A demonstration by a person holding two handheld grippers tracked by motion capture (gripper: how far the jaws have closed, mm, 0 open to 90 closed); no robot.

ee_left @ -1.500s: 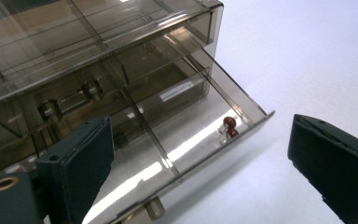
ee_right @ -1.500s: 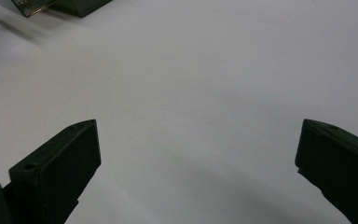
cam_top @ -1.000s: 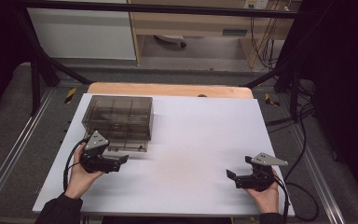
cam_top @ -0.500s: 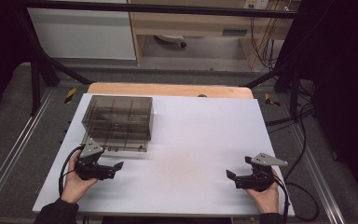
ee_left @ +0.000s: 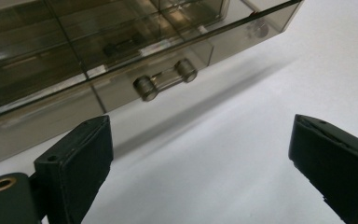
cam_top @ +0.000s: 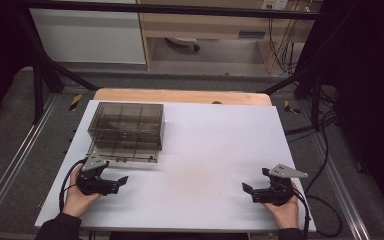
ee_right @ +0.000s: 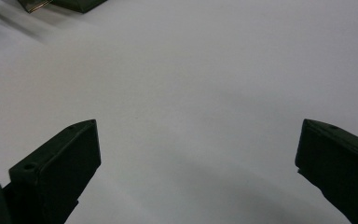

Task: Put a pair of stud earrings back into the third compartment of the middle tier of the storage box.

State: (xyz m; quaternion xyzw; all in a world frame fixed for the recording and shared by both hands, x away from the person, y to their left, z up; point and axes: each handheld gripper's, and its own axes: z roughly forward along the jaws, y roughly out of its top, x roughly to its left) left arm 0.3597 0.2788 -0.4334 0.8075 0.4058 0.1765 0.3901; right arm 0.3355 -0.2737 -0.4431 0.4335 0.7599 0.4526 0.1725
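Observation:
A smoky see-through drawer box point(cam_top: 125, 125) stands on the white table point(cam_top: 205, 150) at the back left, its bottom drawer point(cam_top: 122, 153) pulled out a little. In the left gripper view the box point(ee_left: 74, 42) is close ahead, with the drawer's bar handle point(ee_left: 165, 80) just beyond the jaws. My left gripper point(cam_top: 120, 183) point(ee_left: 200, 172) lies in front of the box, apart from it, open and holding nothing. My right gripper point(cam_top: 249, 190) point(ee_right: 198, 172) rests near the front right of the table, open over bare white surface.
A wooden board point(cam_top: 180, 96) sticks out behind the white table. Metal rails point(cam_top: 15, 165) run along both sides, and cables point(cam_top: 325, 220) trail at the right. A corner of the box point(ee_right: 65, 4) shows at the top left of the right gripper view.
My left gripper has drawn back from the box toward the front edge of the table. The right gripper has stayed where it was.

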